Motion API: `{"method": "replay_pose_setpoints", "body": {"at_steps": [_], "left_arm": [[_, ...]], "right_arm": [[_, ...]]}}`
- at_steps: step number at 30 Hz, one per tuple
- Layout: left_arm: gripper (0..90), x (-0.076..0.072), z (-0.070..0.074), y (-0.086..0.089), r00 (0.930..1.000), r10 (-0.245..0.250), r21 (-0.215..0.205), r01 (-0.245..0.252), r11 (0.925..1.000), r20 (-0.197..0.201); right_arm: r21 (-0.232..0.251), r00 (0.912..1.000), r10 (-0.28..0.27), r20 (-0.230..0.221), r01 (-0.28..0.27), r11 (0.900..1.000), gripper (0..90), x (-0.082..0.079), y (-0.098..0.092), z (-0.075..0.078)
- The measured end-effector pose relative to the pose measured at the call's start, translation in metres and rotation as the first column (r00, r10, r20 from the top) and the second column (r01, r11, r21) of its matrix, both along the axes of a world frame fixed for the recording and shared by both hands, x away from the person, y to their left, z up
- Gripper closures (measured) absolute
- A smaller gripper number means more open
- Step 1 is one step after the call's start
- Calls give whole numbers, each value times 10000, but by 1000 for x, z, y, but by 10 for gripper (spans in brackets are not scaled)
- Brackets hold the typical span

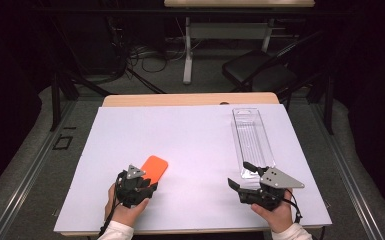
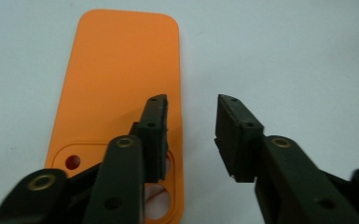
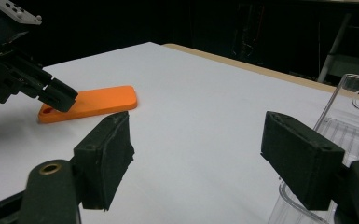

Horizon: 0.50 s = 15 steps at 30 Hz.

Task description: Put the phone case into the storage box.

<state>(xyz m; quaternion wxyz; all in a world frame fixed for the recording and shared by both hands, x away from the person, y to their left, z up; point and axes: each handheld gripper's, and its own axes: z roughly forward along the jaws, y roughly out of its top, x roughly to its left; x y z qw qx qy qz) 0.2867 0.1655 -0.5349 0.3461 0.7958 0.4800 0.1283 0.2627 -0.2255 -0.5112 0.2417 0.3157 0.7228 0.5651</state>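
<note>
One clear tray (image 1: 252, 140) lies well apart from the orange plate (image 1: 155, 167).

A flat plate (image 1: 154, 167) lies on the table (image 1: 190, 135), toward its near left. A clear tray (image 1: 252, 140) lies on the right side, running from the far edge toward the near one. The left claw (image 1: 147, 187) is over the plate's near end; the right claw (image 1: 240, 175) is at the tray's near end, well apart from the plate.

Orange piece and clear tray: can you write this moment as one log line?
left gripper: open, over orange piece | right gripper: open, beside clear tray | both lie on white sheet
</note>
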Motion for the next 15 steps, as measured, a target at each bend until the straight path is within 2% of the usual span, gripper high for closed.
{"method": "replay_pose_setpoints", "body": {"at_steps": [2, 8, 14, 15], "left_arm": [[559, 1, 0, 1, 9999, -29, 69, 28, 10000, 118], [444, 3, -2, 5, 9995, 146, -19, -145, 9999, 287], [443, 7, -4, 12, 9996, 285, -357, -283, 9990, 54], [444, 8, -5, 14, 9995, 289, -368, -284, 9989, 132]], "right_arm": [[-2, 10000, -2, -16, 2, 10000, 238, 0, 0, 0], [-29, 10000, 8, -5, -8, 10000, 238, 0, 0, 0], [-67, 10000, 49, -6, -49, 10000, 239, 0, 0, 0], [-71, 10000, 51, -6, -51, 10000, 239, 0, 0, 0]]}}
